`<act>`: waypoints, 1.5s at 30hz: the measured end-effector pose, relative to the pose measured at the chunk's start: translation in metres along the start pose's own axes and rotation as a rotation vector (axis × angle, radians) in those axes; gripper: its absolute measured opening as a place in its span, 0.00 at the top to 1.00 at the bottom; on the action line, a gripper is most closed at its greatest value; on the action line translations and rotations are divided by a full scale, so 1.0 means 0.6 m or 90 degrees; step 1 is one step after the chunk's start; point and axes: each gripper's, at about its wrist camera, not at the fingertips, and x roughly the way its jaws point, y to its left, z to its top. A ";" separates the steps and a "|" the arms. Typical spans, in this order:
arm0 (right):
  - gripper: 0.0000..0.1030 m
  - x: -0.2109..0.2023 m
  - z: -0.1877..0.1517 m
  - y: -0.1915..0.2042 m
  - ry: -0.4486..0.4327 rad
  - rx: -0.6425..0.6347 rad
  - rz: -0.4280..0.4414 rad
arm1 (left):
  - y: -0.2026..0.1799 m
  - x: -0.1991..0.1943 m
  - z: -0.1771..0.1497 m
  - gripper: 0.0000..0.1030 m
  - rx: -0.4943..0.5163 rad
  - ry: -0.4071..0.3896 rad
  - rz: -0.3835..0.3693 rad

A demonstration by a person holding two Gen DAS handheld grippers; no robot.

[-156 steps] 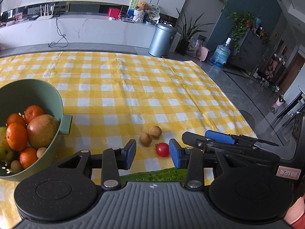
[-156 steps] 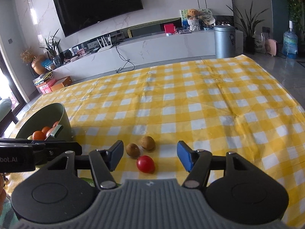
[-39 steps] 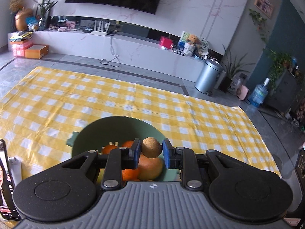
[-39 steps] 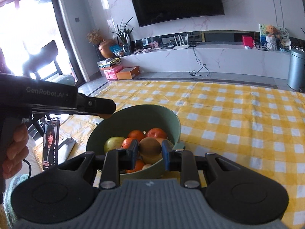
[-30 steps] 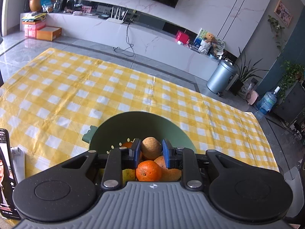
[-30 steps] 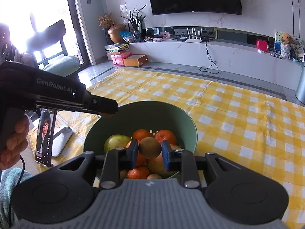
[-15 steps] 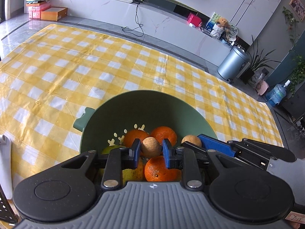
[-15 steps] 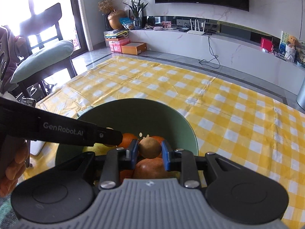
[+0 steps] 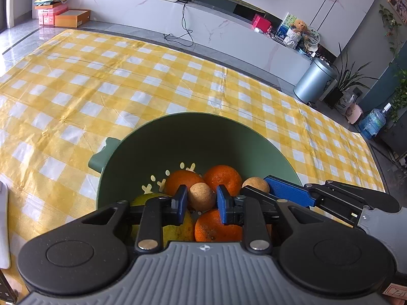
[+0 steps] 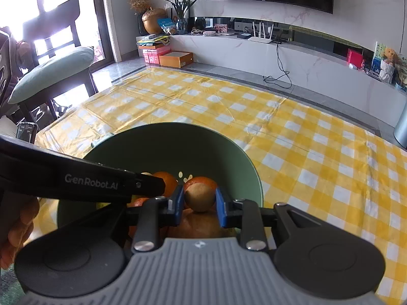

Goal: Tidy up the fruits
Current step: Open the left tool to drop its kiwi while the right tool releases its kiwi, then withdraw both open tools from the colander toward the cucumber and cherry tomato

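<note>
brown fruit [image 9: 201, 196] in left tongs [image 9: 201, 203] over green bowl [image 9: 193, 137]

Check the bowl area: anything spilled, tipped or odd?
Nothing stands out. The green bowl sits upright on the checked cloth; each gripper, left and right, holds a brown fruit above the oranges.

"GenRobot.AI" in pale letters (white on black) along the left claw [image 10: 162, 185].

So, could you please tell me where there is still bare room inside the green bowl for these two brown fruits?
The far wall of the green bowl is bare beyond the oranges. The near side is crowded with piled fruit and both tongs.
</note>
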 end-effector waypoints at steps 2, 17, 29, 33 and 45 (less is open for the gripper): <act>0.78 -0.001 0.000 0.001 0.000 -0.002 -0.001 | 0.000 0.000 0.000 0.74 0.000 0.000 0.000; 0.65 -0.018 0.001 0.003 -0.015 -0.004 -0.009 | -0.003 -0.019 0.000 0.50 -0.007 -0.038 -0.001; 0.31 -0.098 -0.013 -0.012 -0.073 0.049 -0.049 | -0.033 -0.065 -0.004 0.38 0.012 -0.081 -0.013; 0.27 -0.137 -0.030 -0.024 -0.086 0.078 -0.063 | -0.059 -0.084 -0.015 0.36 0.030 -0.089 -0.028; 0.27 -0.261 -0.132 -0.076 -0.092 0.200 -0.145 | -0.178 -0.121 -0.070 0.36 0.141 -0.068 -0.125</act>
